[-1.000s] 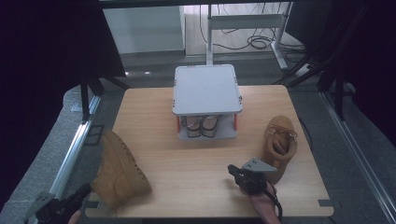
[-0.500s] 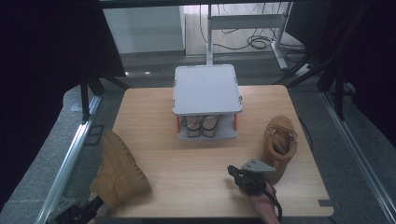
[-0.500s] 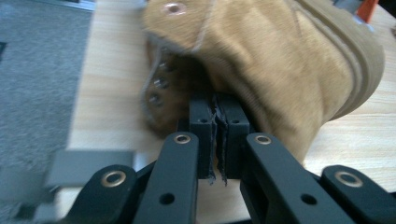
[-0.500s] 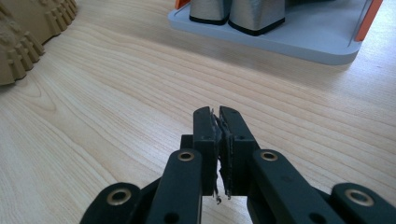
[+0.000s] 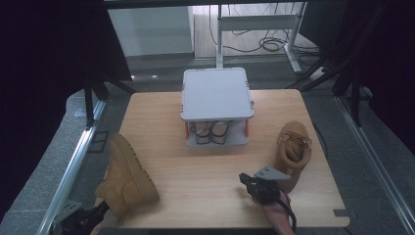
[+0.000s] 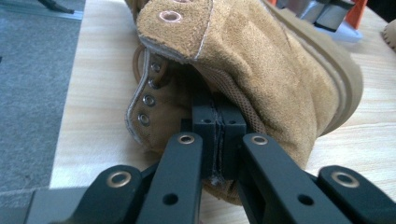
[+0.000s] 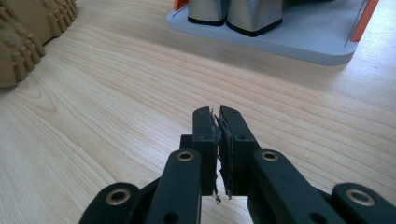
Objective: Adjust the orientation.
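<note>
I am seeing a grey rack (image 5: 217, 94) standing at the middle back of the table (image 5: 205, 171), with a second boot (image 5: 292, 151) lying near the right edge, just beside my right gripper (image 5: 247, 180), whose fingers are clenched on nothing above bare wood. The tan boot (image 5: 125, 177) is lying on its side at the front left corner. My left gripper (image 6: 217, 116) is pinching its collar, fingers clenched on the suede, which the left gripper view is showing close up.
</note>
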{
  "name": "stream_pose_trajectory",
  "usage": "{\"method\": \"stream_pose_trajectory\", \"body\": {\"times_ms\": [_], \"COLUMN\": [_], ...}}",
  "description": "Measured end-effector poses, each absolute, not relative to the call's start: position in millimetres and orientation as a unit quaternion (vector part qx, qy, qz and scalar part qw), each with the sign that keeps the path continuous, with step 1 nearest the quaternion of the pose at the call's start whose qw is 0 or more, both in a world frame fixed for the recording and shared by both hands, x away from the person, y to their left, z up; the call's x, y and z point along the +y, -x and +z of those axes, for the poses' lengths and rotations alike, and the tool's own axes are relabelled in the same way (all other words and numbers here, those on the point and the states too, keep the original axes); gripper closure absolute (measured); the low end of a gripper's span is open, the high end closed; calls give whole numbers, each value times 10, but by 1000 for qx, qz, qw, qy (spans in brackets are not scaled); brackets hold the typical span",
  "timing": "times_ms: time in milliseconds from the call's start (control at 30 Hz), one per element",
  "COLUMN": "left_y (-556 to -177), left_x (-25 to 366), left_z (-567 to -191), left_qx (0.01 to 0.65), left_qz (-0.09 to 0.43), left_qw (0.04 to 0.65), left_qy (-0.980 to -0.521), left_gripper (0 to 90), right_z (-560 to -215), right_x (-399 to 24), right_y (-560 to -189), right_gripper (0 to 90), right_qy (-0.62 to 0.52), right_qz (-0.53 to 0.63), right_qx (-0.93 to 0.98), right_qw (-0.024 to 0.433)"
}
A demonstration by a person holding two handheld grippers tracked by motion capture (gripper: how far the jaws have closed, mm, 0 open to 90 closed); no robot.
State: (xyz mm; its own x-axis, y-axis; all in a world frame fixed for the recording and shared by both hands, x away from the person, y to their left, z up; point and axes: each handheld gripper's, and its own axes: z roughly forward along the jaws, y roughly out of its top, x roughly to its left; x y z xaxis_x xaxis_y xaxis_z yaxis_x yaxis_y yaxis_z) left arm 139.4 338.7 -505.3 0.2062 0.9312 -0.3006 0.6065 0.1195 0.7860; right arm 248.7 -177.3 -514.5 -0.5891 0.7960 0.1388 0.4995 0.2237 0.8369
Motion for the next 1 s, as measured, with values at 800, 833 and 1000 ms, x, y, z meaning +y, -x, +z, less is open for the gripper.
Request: {"method": "stream_pose_trajectory", "body": {"times_ms": [800, 833, 1000], "left_y": [-1550, -1565, -1636], "left_x": [3277, 3265, 3207], "left_z": [-4908, -4894, -4841], "left_qx": [593, 593, 586], "left_qz": [184, 184, 183], "left_qw": [456, 453, 453], "left_qy": [-638, -640, -647], "left_gripper": [893, 892, 894], "right_z": [-5161, -5164, -5157], "right_x": [-1767, -1766, -1780], "right_y": [-2493, -2494, -2500], "right_gripper": [844, 843, 842], "right_qy": [-425, -425, -429], "right_qz": [455, 455, 468], "right_qx": [766, 766, 760], "right_qw": [160, 159, 139]}}
